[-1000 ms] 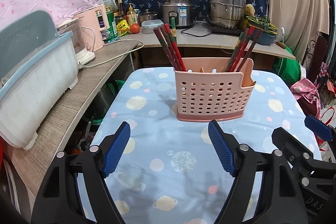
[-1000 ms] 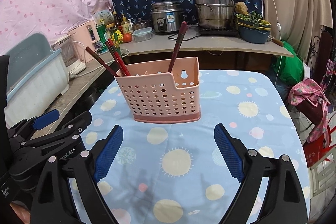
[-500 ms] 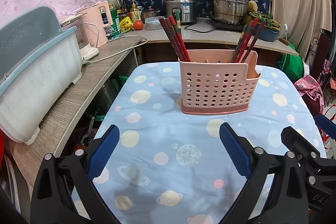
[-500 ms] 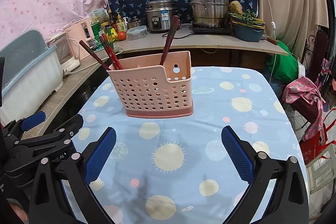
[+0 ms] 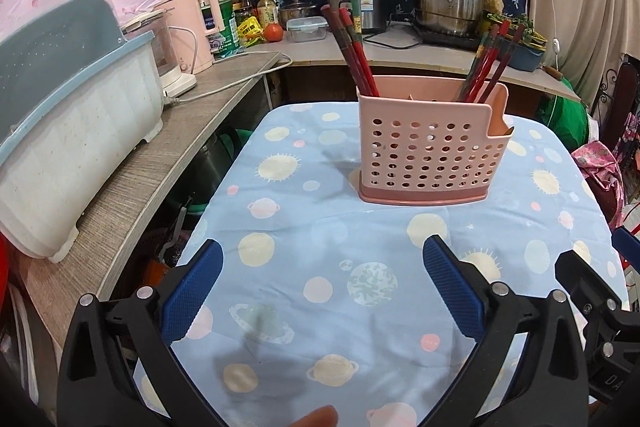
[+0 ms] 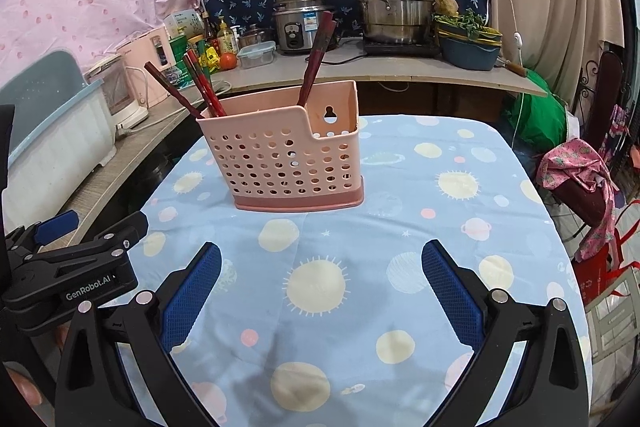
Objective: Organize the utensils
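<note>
A pink perforated utensil holder (image 5: 428, 147) (image 6: 288, 155) stands upright on the blue planet-print tablecloth (image 5: 320, 227). Red chopsticks (image 5: 354, 47) lean in its left compartment, and another bunch (image 5: 488, 63) leans in its right one. The right wrist view shows the same left bunch (image 6: 200, 87) and right bunch (image 6: 318, 59). My left gripper (image 5: 322, 247) hovers over the cloth in front of the holder, its jaws opening with nothing between them. My right gripper (image 6: 321, 247) is beside it, wide open and empty, also short of the holder.
A wooden shelf along the left carries a blue-and-white dish bin (image 5: 60, 107) and a pink kettle (image 5: 200, 23). The back counter holds a rice cooker (image 6: 300, 23), a steel steamer pot (image 6: 392, 7) and bottles. A chair with cloth (image 6: 580, 179) stands at the right.
Both grippers' jaws have spread wider and drawn back a little from the holder, which now looks farther away. The holder and chopsticks have not moved.
</note>
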`<state>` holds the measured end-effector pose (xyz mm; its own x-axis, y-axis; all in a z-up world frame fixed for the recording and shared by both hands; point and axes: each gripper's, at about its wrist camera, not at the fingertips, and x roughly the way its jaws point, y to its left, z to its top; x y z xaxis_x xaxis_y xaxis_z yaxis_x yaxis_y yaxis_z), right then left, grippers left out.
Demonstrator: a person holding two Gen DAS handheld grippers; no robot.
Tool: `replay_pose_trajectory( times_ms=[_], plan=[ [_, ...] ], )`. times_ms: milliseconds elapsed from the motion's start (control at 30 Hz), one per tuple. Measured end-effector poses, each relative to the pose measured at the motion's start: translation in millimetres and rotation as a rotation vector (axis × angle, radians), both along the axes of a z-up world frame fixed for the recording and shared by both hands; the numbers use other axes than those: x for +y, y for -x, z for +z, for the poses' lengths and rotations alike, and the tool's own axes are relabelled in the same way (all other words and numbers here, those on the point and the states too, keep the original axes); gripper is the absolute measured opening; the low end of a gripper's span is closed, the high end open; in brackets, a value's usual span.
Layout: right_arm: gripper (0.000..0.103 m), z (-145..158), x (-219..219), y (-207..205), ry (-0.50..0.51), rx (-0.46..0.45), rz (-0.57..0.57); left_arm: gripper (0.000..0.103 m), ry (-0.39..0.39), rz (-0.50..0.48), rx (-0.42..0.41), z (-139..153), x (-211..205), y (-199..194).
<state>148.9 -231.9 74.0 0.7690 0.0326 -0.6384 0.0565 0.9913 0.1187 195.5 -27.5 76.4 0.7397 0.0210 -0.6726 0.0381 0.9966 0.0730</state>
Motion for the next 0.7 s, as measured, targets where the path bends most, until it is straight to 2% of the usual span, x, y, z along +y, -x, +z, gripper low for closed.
replay_pose_trajectory(
  times_ms=[700],
  plan=[
    [0.097, -2.9, 2.4, 0.5, 0.004, 0.007, 0.006, 0.096, -0.027, 0.0, -0.001, -2.1, -0.9, 1.6]
  ],
)
